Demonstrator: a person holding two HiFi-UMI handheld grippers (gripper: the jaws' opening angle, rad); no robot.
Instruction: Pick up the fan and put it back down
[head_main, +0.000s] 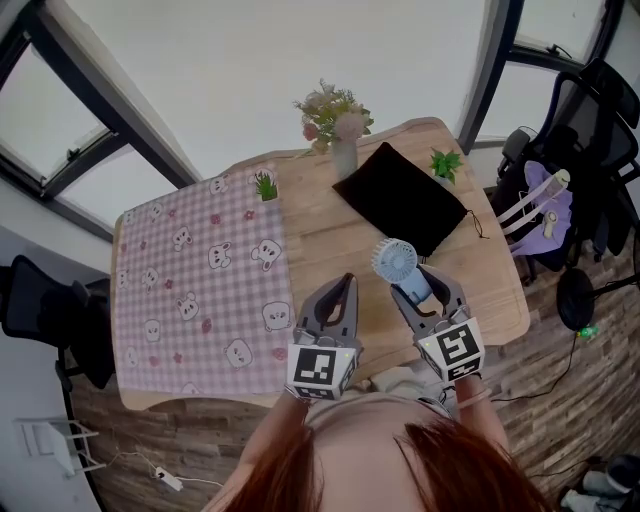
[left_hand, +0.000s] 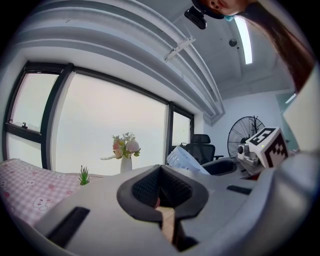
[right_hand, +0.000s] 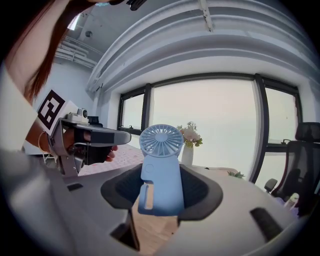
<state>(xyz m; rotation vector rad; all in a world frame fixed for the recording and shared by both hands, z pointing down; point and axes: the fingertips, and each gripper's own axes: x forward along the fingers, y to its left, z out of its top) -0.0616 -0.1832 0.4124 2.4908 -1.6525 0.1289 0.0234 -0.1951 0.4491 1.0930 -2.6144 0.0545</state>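
Wood table (head_main: 490, 285) beneath tall windows carries a pink checked cloth (head_main: 200, 290), a black pouch (head_main: 400, 195) and a vase of flowers (head_main: 338, 130). The right gripper (head_main: 421, 286) is clamped on the handle of the blue hand fan (head_main: 396, 262), which stands upright over the table's near part. The left gripper (head_main: 340, 287) is beside it, jaws pressed together on nothing. Only the left gripper view shows a pedestal fan (left_hand: 248, 134) behind an office chair (left_hand: 202, 146). Only the head view shows a purple bag (head_main: 545, 215) to the table's right.

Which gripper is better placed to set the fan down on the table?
Right: the right gripper grips the fan by its handle over the table; the left gripper is shut, empty.
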